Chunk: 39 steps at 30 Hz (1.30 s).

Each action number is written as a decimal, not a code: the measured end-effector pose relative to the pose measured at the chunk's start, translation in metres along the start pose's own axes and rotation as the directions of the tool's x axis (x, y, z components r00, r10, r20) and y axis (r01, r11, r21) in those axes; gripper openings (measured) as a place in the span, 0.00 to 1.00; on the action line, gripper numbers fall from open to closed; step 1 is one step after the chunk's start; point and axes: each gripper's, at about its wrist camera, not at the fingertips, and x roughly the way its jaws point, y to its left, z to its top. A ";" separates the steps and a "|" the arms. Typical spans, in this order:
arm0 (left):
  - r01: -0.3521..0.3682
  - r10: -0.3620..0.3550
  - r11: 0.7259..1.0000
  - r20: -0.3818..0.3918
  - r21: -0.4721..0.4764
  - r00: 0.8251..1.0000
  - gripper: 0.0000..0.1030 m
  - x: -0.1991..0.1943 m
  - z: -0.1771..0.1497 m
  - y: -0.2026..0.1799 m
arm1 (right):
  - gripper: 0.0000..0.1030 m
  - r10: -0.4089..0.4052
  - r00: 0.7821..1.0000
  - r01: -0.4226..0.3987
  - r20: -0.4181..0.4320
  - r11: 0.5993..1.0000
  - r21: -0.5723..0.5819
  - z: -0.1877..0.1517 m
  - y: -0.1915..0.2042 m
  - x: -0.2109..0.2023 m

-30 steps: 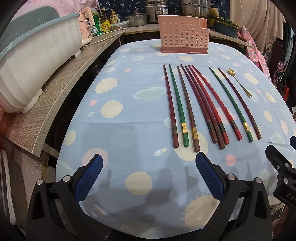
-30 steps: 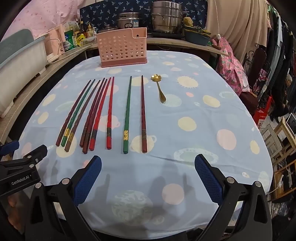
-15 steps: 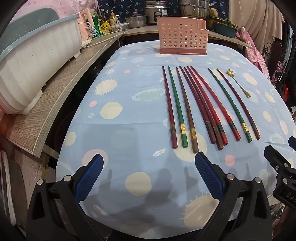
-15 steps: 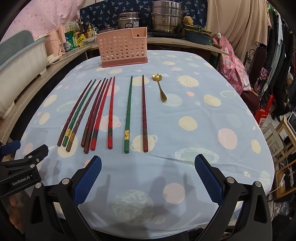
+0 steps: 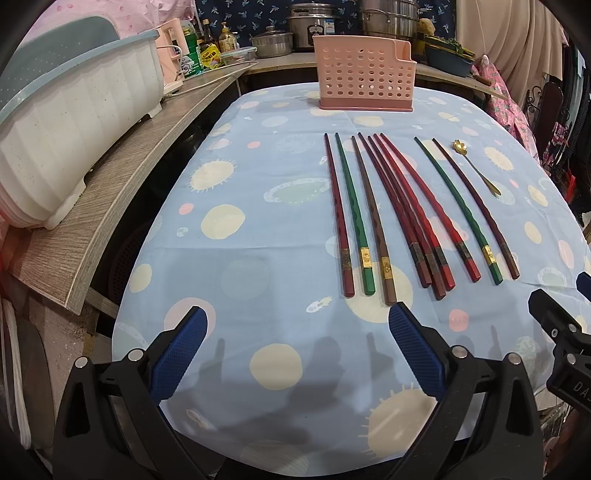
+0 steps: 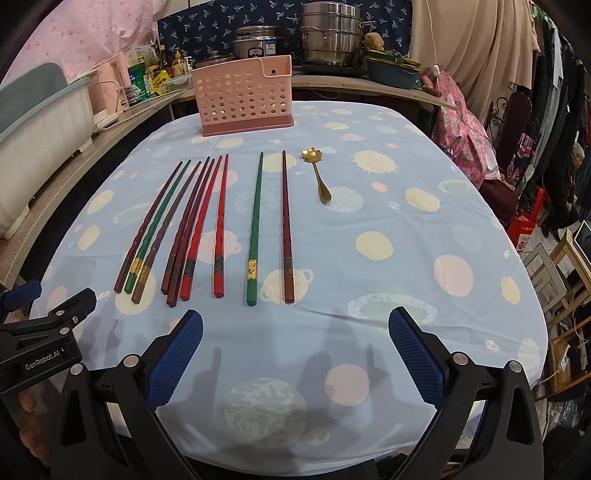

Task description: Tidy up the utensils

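Note:
Several red, green and brown chopsticks (image 5: pixel 402 210) lie side by side on the blue spotted tablecloth (image 5: pixel 258 229); they also show in the right wrist view (image 6: pixel 207 225). A gold spoon (image 6: pixel 318 177) lies to their right, also seen from the left wrist (image 5: pixel 474 166). A pink perforated utensil holder (image 5: pixel 364 79) stands at the table's far end, also in the right wrist view (image 6: pixel 245 98). My left gripper (image 5: pixel 297 317) is open and empty near the table's front edge. My right gripper (image 6: pixel 295 321) is open and empty, to the right of the left one.
A white and teal dish rack (image 5: pixel 66 118) sits on a wooden counter (image 5: pixel 122 177) along the left. Pots (image 6: pixel 328 33) and bottles (image 6: pixel 155 77) stand behind the table. Clothes and chairs (image 6: pixel 517 122) crowd the right side.
Both grippers have drifted slightly forward and the view shifted a little. Nothing on the table has moved.

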 end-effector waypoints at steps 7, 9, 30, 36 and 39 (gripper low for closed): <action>0.001 -0.001 1.000 0.006 -0.003 1.000 0.91 -0.001 0.000 0.001 | 0.94 0.002 1.000 -0.002 0.003 1.000 0.005 0.000 -0.003 -0.001; 0.002 -0.002 1.000 0.007 -0.003 1.000 0.91 -0.001 0.001 0.001 | 0.94 0.002 1.000 -0.002 0.003 1.000 0.005 0.000 -0.003 -0.001; 0.007 -0.007 1.000 0.011 -0.001 1.000 0.91 -0.002 -0.001 -0.001 | 0.94 0.005 1.000 -0.005 0.004 1.000 0.005 0.000 -0.002 -0.001; 0.007 -0.007 1.000 0.011 -0.002 1.000 0.91 -0.002 -0.001 -0.002 | 0.94 0.006 1.000 -0.006 0.005 1.000 0.002 0.001 0.000 -0.001; 0.008 -0.008 1.000 0.012 -0.001 1.000 0.91 -0.002 -0.001 -0.001 | 0.94 0.006 1.000 -0.006 0.005 1.000 0.003 0.001 0.000 -0.001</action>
